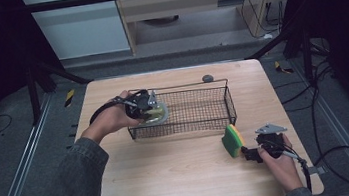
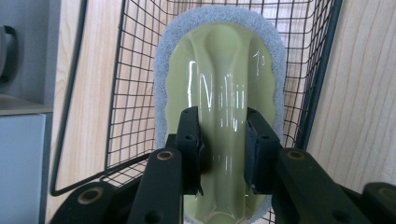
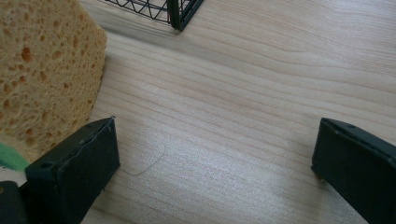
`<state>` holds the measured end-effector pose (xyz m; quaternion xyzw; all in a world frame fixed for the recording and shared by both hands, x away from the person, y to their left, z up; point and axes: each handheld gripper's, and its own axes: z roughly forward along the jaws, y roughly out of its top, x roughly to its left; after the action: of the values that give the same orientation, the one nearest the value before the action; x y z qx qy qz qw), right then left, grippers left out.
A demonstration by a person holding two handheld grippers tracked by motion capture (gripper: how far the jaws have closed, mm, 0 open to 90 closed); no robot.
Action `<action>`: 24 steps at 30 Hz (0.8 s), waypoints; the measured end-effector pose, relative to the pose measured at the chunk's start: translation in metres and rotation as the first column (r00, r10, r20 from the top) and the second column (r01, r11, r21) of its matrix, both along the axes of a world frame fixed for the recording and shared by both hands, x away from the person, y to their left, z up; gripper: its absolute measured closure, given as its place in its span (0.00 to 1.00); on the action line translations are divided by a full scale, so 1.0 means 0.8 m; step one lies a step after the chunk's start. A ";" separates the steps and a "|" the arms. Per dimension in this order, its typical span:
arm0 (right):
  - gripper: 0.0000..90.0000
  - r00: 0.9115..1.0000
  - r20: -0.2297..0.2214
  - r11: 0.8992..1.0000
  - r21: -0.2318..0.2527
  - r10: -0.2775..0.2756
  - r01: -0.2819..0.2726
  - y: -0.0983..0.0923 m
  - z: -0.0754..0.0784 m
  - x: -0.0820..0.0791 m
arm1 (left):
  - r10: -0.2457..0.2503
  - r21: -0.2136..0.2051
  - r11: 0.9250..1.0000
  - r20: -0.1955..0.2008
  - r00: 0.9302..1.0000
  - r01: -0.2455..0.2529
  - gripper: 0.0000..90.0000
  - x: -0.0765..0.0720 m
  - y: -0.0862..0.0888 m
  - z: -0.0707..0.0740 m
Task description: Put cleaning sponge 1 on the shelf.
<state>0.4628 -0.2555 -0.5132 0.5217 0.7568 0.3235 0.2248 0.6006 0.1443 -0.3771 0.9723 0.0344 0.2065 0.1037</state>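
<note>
A scrubber [image 2: 219, 70] with a glossy pale green handle and a grey pad rim is inside the left end of the black wire basket [image 1: 228, 102]. My left gripper [image 2: 222, 135] is shut on the handle, one jaw on each side. From above, the scrubber [image 1: 158, 113] and left gripper [image 1: 149, 107] sit at the basket's left end. A yellow and green sponge [image 1: 232, 140] stands on edge on the table in front of the basket's right corner. My right gripper [image 1: 246, 153] is just right of it, open. The sponge [image 3: 42, 65] lies outside the left jaw of the right gripper [image 3: 217, 135].
The basket's mesh [image 2: 130, 70] surrounds the scrubber, and its corner [image 3: 180, 11] lies just ahead of the right gripper. A small grey round object [image 1: 207, 78] sits at the table's far edge. Bare wood [image 1: 171, 169] spreads in front of the basket.
</note>
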 end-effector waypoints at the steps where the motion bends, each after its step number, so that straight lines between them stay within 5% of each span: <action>1: 0.01 1.000 0.000 1.000 0.000 0.000 0.000 0.000 0.000 0.000 | -0.007 0.006 1.000 0.000 1.000 0.007 0.78 0.001 0.000 -0.001; 24: 0.01 1.000 0.000 1.000 0.000 0.000 0.000 0.000 0.000 0.000 | 0.016 0.015 1.000 -0.061 0.998 -0.015 0.78 0.010 -0.005 -0.030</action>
<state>0.4628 -0.2555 -0.5132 0.5218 0.7567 0.3235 0.2247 0.6090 0.1404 -0.4015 0.9787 0.0436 0.1776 0.0938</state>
